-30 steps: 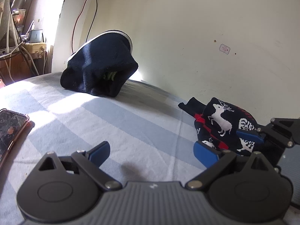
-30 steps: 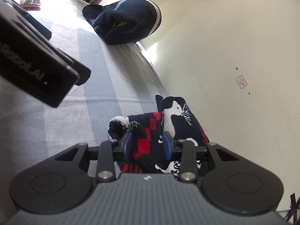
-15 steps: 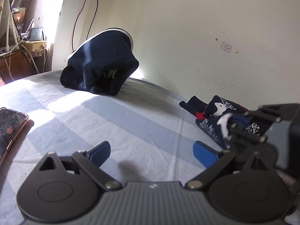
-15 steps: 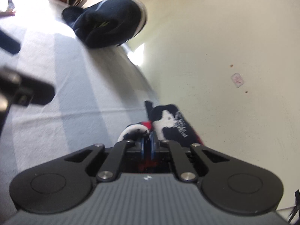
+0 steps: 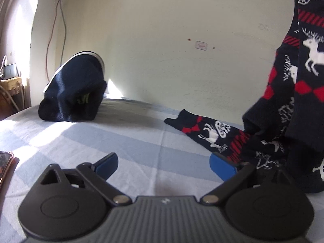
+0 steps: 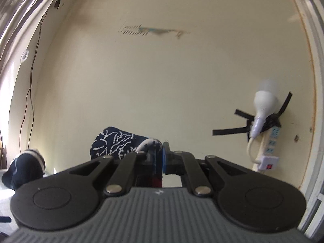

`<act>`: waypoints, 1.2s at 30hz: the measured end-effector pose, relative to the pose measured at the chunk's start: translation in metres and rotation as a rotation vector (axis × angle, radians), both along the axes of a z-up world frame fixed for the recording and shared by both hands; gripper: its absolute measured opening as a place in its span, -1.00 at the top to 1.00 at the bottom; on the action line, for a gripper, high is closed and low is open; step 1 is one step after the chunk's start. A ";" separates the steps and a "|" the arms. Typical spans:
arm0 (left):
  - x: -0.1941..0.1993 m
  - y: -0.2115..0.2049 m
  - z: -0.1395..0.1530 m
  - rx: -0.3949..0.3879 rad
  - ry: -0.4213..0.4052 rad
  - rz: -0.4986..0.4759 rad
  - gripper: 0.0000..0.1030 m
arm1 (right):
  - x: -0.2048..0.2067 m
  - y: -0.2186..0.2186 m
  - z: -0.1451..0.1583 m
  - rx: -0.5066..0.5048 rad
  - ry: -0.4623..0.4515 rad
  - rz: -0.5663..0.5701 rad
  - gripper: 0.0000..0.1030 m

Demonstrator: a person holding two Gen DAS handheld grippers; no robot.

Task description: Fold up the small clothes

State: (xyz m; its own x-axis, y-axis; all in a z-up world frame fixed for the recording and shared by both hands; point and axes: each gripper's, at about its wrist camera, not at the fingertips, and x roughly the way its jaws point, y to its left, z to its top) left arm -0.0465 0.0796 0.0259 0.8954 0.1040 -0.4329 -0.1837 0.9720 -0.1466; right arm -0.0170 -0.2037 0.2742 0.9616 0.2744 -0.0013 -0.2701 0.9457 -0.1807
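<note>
Reindeer sock hangs from the right gripper, whose jaws are clamped on its edge; its lower end trails on the striped bed over its mate. Thin pinch could slip, I judge, or the dragging tail could snag the mate. Left gripper hovers low, jaws wide and empty, beside the hanging fabric.
</note>
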 end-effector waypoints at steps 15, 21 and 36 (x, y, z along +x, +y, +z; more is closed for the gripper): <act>0.033 -0.119 0.004 0.340 -0.068 -0.318 -0.95 | -0.056 -0.098 0.032 0.141 -0.100 -0.220 0.84; 0.022 -0.177 -0.003 0.548 -0.210 -0.434 -0.95 | -0.077 -0.097 0.056 0.157 -0.149 -0.184 0.84; 0.000 -0.186 0.057 0.400 -0.416 -0.517 0.87 | -0.124 -0.093 0.105 0.156 -0.280 -0.189 0.84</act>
State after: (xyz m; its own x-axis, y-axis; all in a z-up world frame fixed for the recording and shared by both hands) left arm -0.0461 -0.1060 0.0825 0.9535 -0.2938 -0.0675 0.3008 0.9128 0.2764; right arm -0.1407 -0.2970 0.3796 0.9525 0.0676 0.2970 -0.0481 0.9962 -0.0727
